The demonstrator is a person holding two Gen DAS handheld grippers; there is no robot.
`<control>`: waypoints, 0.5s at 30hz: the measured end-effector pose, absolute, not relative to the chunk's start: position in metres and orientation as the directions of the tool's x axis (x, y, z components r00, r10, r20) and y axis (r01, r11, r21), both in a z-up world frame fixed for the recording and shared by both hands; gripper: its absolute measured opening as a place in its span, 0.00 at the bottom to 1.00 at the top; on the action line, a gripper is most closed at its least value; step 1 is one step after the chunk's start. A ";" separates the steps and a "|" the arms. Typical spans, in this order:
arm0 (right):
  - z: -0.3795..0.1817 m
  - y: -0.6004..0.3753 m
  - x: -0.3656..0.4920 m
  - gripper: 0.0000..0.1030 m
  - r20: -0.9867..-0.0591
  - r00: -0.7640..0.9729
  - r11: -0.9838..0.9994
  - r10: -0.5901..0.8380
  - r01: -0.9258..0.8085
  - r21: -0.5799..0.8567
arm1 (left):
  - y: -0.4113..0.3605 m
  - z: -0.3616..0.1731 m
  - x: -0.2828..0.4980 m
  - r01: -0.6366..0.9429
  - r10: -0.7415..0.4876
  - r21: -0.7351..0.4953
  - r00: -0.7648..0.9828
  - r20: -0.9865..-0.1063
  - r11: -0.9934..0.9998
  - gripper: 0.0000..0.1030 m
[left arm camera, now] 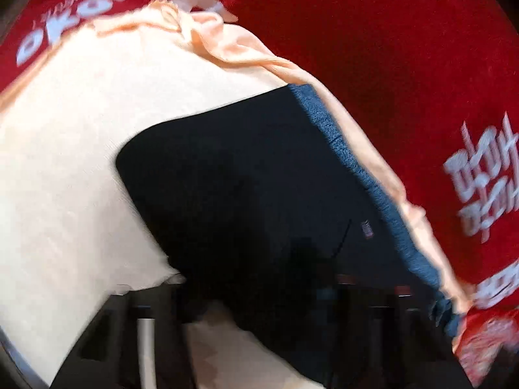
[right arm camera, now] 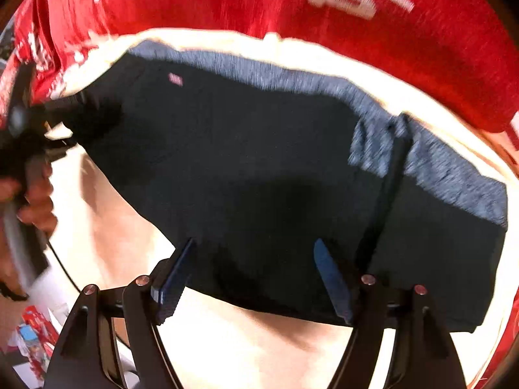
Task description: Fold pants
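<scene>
There is one pair of dark pants [right arm camera: 259,168] (with one small pink tag [right arm camera: 175,79] near 11 o'clock). Under it lie one cream cloth [right arm camera: 246,347] and one red cloth [right arm camera: 421,52] with white letters, up at 12 o'clock. There are two grippers, the right gripper [right arm camera: 256,278] at 6 o'clock and the left gripper [right arm camera: 61,123] at 9 o'clock, and one hand [right arm camera: 35,201].

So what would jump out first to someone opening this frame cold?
The dark navy pants, folded into a block with a heathered grey-blue band along the far edge, fill the middle. They lie on a peach cloth over a red printed cover. The right tool stands open over the near edge.
</scene>
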State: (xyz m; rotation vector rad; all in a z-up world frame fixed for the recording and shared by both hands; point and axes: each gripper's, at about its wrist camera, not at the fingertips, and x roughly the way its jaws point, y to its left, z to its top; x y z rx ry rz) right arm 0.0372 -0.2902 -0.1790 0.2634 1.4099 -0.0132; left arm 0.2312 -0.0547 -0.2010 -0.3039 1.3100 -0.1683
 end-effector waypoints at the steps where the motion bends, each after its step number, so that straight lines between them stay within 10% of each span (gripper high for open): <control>1: -0.172 -0.294 0.040 0.76 -0.973 0.176 0.968 0.152 0.171 0.182 | -0.057 -0.197 0.229 -0.023 -0.277 -0.294 0.270 -0.922 0.956 0.36; 9: -0.110 -0.316 0.117 0.77 -0.914 0.231 0.917 0.334 0.147 0.372 | -0.140 -0.155 0.169 0.396 -0.053 0.211 0.559 -0.828 0.894 0.32; 15: -0.104 -0.266 0.204 0.80 -0.857 0.082 0.858 0.509 0.028 0.513 | -0.166 -0.154 0.143 0.487 -0.054 0.342 0.632 -0.773 0.804 0.32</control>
